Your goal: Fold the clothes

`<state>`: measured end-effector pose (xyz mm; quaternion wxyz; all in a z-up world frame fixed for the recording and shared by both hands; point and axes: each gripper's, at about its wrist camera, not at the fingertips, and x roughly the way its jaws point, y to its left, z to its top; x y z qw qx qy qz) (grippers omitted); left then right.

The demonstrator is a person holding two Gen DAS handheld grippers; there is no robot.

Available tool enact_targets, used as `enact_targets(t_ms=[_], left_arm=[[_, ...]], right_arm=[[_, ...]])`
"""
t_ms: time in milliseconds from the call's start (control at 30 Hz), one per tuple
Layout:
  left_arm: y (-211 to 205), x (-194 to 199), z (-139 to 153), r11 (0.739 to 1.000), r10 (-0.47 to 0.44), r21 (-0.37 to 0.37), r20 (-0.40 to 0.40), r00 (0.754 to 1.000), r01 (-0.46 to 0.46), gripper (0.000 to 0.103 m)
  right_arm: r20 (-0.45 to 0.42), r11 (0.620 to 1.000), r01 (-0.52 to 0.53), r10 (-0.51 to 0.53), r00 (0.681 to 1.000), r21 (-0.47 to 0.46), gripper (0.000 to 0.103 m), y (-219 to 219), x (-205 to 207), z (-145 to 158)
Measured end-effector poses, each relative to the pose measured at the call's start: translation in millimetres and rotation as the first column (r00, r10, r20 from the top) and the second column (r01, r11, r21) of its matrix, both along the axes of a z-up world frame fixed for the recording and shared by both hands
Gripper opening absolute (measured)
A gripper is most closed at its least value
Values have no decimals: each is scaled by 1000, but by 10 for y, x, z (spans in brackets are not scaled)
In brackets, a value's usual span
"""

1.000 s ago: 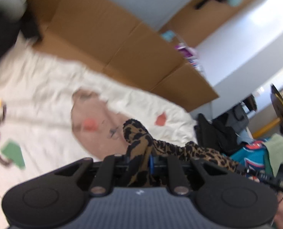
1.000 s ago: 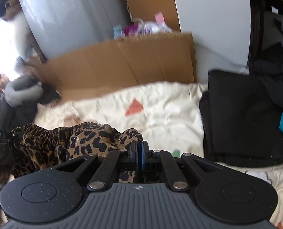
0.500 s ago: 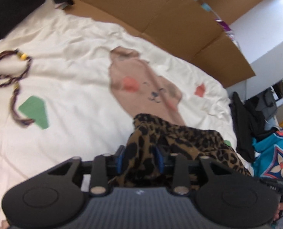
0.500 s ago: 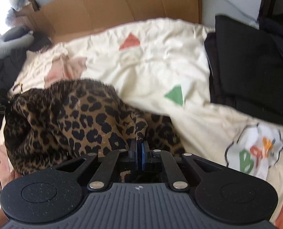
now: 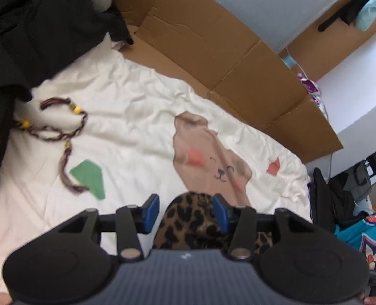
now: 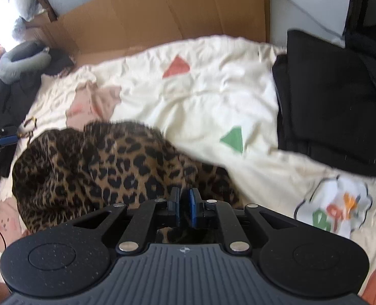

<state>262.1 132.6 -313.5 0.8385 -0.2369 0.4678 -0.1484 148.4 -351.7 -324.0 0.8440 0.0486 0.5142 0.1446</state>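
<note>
A leopard-print garment (image 6: pixel 104 167) lies bunched on the cream bedsheet (image 6: pixel 213 96). In the right wrist view it spreads left of and beneath my right gripper (image 6: pixel 184 209), whose blue pads stand almost together, pinching its near edge. In the left wrist view a hump of the same garment (image 5: pixel 188 216) sits between the wide-apart blue pads of my left gripper (image 5: pixel 185 212), which is open and no longer clamps it. A pink bear print (image 5: pixel 208 157) on the sheet lies just beyond the hump.
Flattened cardboard (image 5: pixel 226 58) lines the bed's far edge. Black clothing (image 6: pixel 332 96) is piled on the right, more dark cloth (image 5: pixel 28 33) at the far left. A braided beaded cord (image 5: pixel 61 129) lies on the sheet. A grey neck pillow (image 6: pixel 22 58) rests at the far left corner.
My left gripper has opened and let go of the leopard garment. Both grippers came down toward the bed and the garment now rests bunched on the sheet.
</note>
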Motion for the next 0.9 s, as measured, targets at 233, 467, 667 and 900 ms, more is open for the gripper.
enact_targets(t_ms=[233, 467, 667, 900], left_arm=[[-406, 205, -88, 994, -108, 26, 21, 994, 108, 47], [-614, 264, -318, 982, -151, 115, -21, 988, 153, 46], [-668, 209, -516, 972, -182, 141, -64, 981, 190, 43], [-656, 197, -644, 965, -191, 162, -93, 977, 205, 26]], right_arm=[[53, 1000, 17, -18, 998, 25, 9, 26, 259, 42], [103, 998, 33, -38, 994, 51, 9, 54, 516, 68], [62, 996, 54, -59, 996, 74, 9, 104, 692, -200], [27, 996, 36, -38, 999, 77, 10, 218, 748, -371]])
